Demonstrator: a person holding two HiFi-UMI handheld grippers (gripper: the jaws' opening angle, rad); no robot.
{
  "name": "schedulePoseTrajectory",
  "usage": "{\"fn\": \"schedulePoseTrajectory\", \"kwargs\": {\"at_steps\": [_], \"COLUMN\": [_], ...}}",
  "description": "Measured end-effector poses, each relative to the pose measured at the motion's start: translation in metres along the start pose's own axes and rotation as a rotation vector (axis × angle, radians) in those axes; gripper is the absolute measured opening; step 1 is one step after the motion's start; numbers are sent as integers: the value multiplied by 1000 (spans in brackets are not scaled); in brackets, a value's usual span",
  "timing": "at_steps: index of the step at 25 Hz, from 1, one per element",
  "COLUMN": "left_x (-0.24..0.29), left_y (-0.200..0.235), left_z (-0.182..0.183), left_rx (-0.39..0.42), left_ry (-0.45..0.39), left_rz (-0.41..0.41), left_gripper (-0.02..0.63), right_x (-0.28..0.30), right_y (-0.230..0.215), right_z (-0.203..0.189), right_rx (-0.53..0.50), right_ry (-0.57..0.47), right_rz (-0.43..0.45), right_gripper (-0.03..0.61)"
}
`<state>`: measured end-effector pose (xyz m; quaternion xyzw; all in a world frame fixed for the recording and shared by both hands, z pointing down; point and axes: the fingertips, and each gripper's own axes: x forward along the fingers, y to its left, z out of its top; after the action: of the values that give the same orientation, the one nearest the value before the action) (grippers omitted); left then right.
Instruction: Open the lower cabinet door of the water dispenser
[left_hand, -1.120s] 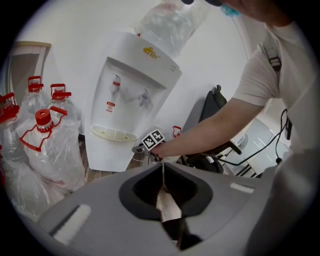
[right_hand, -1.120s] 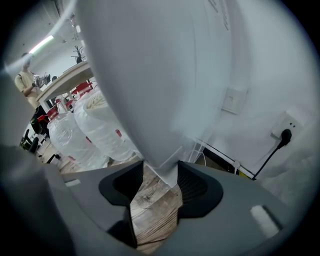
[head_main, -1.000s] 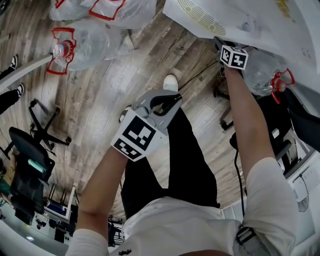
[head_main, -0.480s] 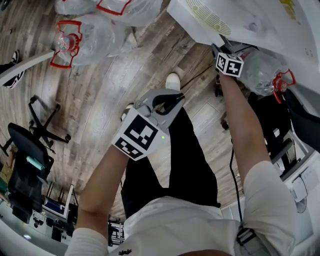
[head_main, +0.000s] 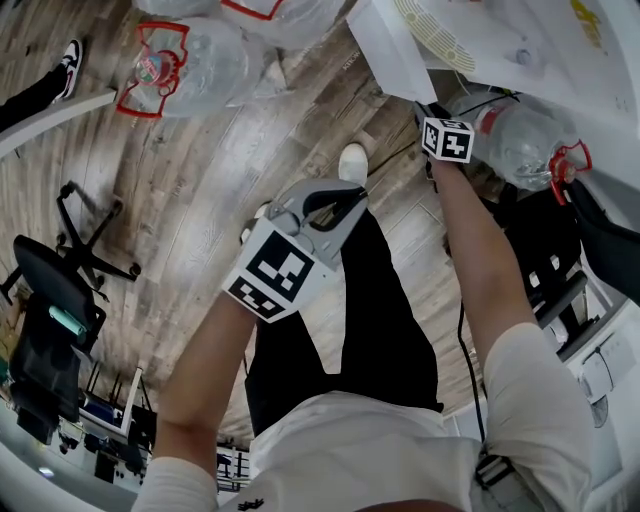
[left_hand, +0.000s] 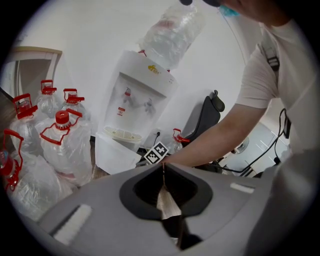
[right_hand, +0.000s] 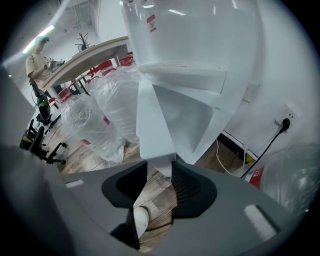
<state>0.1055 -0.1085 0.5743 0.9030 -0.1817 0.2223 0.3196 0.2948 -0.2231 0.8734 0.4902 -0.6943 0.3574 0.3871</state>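
Right gripper view: cabinet door (right_hand: 156, 125) corner pinched between closing fingers (right_hand: 192, 192).

Looking down at a brown wood floor (head_main: 200, 200) with a black office chair (head_main: 55, 300) standing on it. Seeing big clear water jugs (left_hand: 65, 140) sitting by a white wall (left_hand: 90, 30), and a black plug (right_hand: 286, 123) sticking in that wall.

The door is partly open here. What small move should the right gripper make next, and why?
Probably swing the door wider. The right gripper has just been closing its jaws on the door's bottom corner, and the door stands only partly open.
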Motion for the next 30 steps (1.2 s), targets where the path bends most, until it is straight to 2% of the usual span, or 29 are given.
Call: {"fn": "schedulePoseTrajectory", "kwargs": {"at_steps": [7, 14, 22, 30], "left_x": [-33, -71, -114, -146], "left_y": [2, 6, 10, 14], "left_z": [-9, -24, -51, -78], "left_rx": [-11, -28, -59, -109], "left_ry": [-30, -57, -85, -119], "left_rz": [24, 73, 136, 193], "left_gripper": [57, 57, 57, 57], "right_x": [1, 9, 26, 43], "right_y": [53, 114, 188, 242], "right_z": [-12, -15, 1, 25], "right_rx": [-46, -145, -186, -255], "right_ry": [50, 96, 69, 42], "right_rz": [42, 114, 183, 226], "right_gripper": [147, 125, 122, 123]}}
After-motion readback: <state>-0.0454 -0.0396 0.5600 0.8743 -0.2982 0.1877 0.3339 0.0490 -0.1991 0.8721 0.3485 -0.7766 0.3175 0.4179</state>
